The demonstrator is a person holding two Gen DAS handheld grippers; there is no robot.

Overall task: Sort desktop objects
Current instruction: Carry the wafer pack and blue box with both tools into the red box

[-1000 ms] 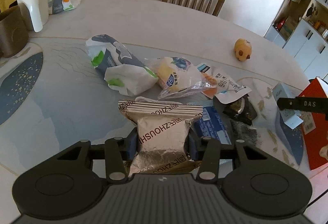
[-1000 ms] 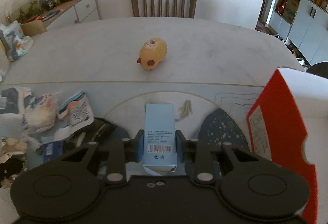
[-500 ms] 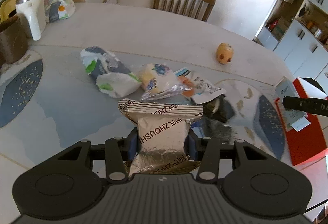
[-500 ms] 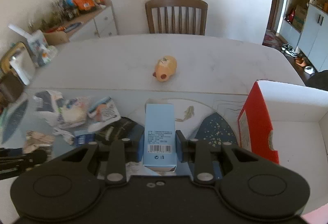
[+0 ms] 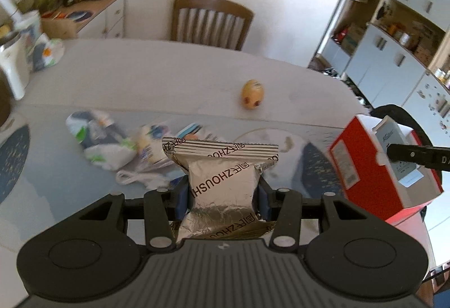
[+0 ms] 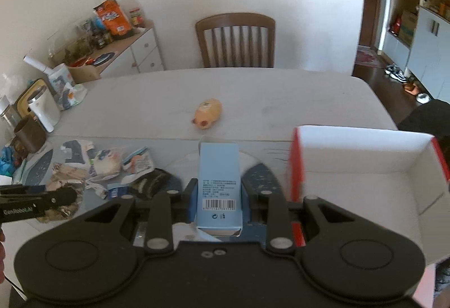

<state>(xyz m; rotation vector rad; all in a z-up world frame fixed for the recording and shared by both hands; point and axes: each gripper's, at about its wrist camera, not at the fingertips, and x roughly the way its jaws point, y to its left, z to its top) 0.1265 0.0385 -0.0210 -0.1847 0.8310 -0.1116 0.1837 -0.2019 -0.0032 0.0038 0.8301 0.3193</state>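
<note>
My left gripper is shut on a silver foil snack packet, held above the table. A pale blue carton with a barcode is clamped in my right gripper, which hangs just left of a red box with a white, open inside. In the left wrist view the same red box stands at the right, with the right gripper's finger and the blue carton over it. A heap of snack wrappers lies on the glass mat at the left.
A small yellow toy lies in the middle of the white table. A wooden chair stands behind the table. A white kettle and a brown cup stand at the left edge, beside a cluttered sideboard.
Both grippers have risen with their loads. The right one has drawn nearer the red box, whose white inside now shows. The table and wrapper heap look farther below.
</note>
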